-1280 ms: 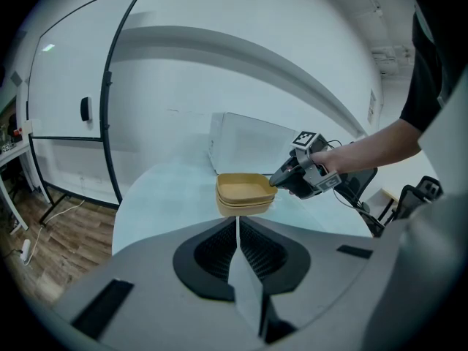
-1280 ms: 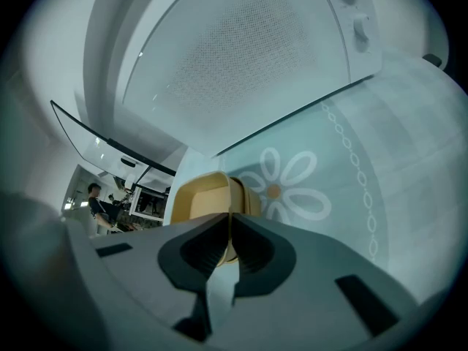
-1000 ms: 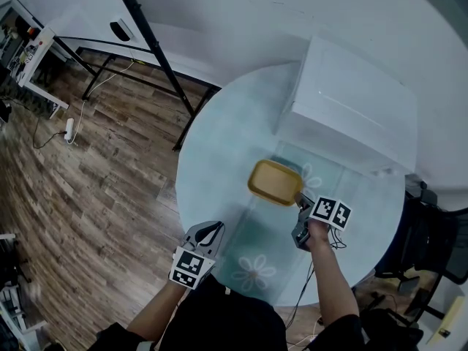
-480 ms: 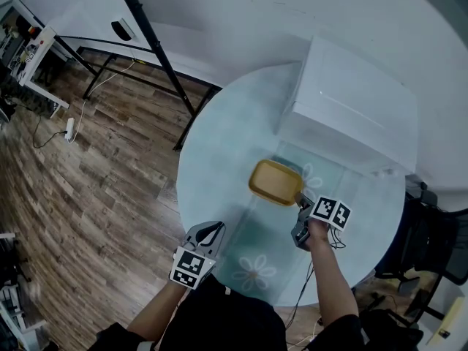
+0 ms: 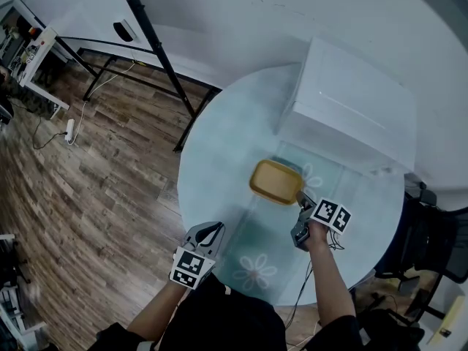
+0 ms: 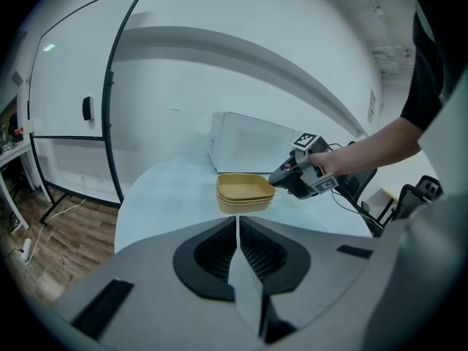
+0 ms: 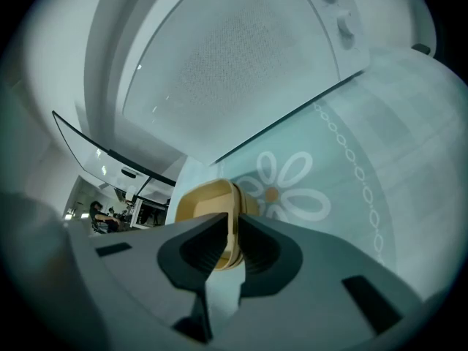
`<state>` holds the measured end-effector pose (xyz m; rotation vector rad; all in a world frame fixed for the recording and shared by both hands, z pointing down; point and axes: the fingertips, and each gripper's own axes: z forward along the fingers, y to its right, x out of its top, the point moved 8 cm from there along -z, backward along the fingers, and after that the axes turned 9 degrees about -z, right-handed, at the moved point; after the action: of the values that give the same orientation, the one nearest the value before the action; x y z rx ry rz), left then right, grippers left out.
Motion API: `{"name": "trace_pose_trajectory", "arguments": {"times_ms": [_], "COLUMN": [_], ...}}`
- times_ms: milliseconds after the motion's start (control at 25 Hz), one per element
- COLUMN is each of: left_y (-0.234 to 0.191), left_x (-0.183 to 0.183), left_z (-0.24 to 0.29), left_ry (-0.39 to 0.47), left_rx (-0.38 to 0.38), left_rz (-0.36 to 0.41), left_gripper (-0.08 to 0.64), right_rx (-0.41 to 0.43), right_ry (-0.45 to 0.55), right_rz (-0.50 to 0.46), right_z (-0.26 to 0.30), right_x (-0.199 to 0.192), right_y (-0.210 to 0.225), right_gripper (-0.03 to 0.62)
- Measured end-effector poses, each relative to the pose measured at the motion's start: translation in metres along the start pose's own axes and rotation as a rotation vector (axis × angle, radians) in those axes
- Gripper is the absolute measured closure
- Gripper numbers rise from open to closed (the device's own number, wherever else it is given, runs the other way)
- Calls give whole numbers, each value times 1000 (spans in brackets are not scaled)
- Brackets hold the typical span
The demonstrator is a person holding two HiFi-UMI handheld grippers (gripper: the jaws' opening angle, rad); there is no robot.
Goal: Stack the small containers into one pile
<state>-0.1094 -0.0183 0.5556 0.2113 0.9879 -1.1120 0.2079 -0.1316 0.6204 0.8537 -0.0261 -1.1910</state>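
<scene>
A pile of nested yellow containers sits on the round glass table, near its middle. My right gripper reaches it from the near right and is shut on the rim of the top container. In the left gripper view the pile shows two stacked rims, with the right gripper at its right edge. My left gripper hovers at the table's near left edge, well short of the pile. Its jaws are shut with nothing between them.
A large white boxy appliance stands on the far right of the table, just behind the pile. A black stand's legs cross the wooden floor at the far left. A dark office chair is at the right of the table.
</scene>
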Motion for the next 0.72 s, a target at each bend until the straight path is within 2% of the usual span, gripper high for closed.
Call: {"name": "trace_pose_trajectory", "arguments": {"times_ms": [160, 360, 520, 720], "left_y": [2, 5, 9, 16], "left_x": [1, 3, 5, 9], "left_z": [-2, -7, -13, -21], "left_ry": [5, 20, 34, 55], "left_rx": [-10, -24, -38, -58], "left_rz": [7, 18, 32, 52], "left_gripper": [537, 537, 536, 537], "right_rx": [-13, 36, 66, 28], "right_ry": [19, 28, 68, 175], "right_rz": [-22, -44, -151, -313], "right_z": [-9, -21, -35, -61], "right_x": [-3, -19, -41, -68], "right_y": [-3, -15, -34, -55], "right_gripper": [555, 557, 562, 568]}}
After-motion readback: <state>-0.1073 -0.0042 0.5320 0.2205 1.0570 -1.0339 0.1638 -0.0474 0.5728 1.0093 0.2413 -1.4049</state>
